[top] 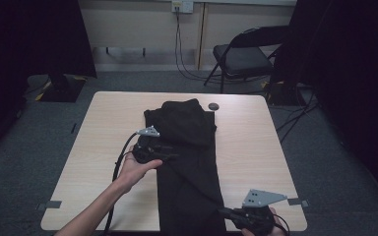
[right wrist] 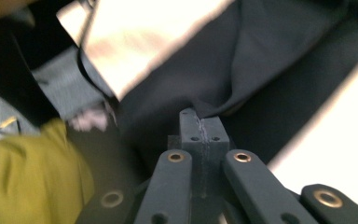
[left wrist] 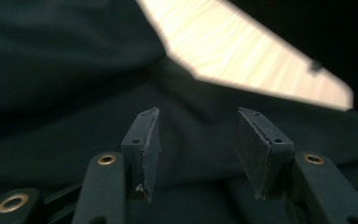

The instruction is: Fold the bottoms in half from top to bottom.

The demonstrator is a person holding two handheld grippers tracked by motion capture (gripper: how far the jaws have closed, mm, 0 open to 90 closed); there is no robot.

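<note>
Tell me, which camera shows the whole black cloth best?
The high view: the black cloth lies there whole on the table. The left gripper view gives only dark folds, the right gripper view a pinched fold.

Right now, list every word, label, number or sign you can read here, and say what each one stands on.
None can be read.
Black garment: no label or print shows.
Wall socket: too small to tell any marking.
Small dark disc on the table: too small to read.
</note>
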